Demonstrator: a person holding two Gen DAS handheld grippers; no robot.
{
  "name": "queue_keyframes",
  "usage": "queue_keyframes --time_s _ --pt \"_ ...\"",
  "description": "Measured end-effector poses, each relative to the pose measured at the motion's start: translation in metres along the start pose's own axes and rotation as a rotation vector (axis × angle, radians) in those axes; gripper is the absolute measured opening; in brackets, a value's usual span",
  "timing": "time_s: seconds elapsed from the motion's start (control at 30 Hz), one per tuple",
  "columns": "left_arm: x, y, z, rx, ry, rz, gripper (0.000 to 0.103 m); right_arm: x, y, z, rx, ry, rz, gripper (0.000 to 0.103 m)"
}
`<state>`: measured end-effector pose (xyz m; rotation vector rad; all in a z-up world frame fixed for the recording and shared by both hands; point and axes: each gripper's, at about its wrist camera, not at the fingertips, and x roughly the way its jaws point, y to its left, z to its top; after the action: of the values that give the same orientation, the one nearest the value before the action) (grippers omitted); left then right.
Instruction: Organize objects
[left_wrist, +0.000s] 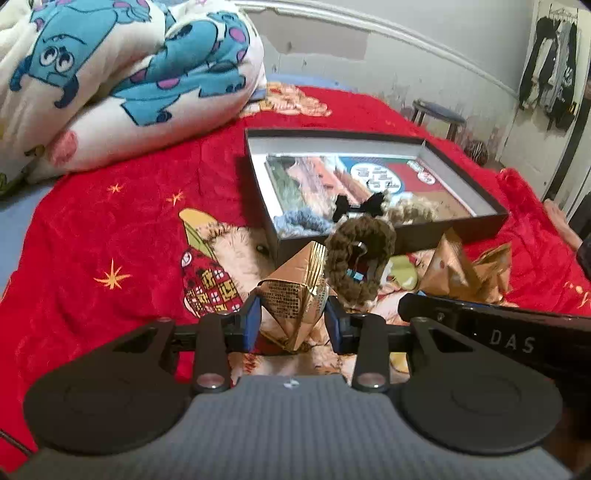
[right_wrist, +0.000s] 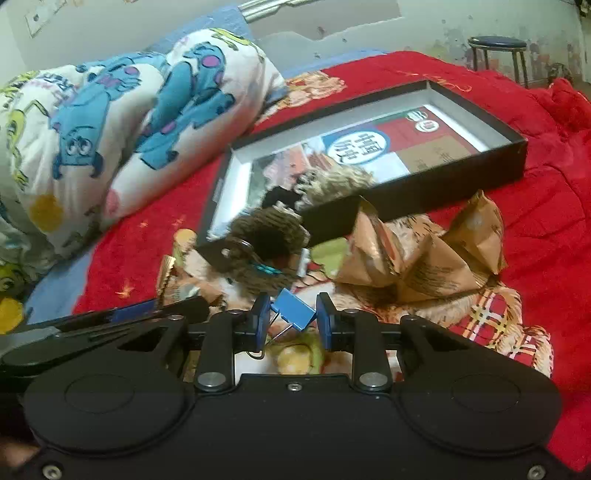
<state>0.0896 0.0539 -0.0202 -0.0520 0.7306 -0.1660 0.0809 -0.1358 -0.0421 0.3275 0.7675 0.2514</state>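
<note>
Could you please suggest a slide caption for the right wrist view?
Right tool closed on a blue binder clip above the red blanket, with the open black box just beyond.

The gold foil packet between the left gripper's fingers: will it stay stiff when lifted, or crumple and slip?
The gold foil packet looks creased and dented, so it will probably crumple further under the left gripper. Its shiny film may slide a little on the pads. It seems puffy and thin-walled, so it is likely light for its size.

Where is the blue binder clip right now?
In the right wrist view, the binder clip sits between the right gripper's pads, just in front of the brown crocheted ring near the box's front wall.
</note>
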Motion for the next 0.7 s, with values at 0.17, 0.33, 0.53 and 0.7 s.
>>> queue_keyframes --time_s 0.17,0.33,0.53,0.7 --pt "-0.005 -0.003 0.001 0.009 -0.019 0.008 0.041 -0.014 0.007 0.008 -0.006 -0.014 0.027 0.026" --pt "-0.013 -0.002 0.004 -0.017 -0.033 -0.017 0.041 -0.024 0.014 0.011 -0.022 -0.019 0.038 0.026" --pt "-0.028 -0.004 0.008 -0.04 -0.057 -0.048 0.041 -0.039 0.023 0.016 -0.066 -0.02 0.046 0.026" --pt "-0.036 -0.008 0.014 -0.046 -0.061 -0.056 0.041 -0.056 0.024 0.03 -0.064 -0.038 0.064 0.026"
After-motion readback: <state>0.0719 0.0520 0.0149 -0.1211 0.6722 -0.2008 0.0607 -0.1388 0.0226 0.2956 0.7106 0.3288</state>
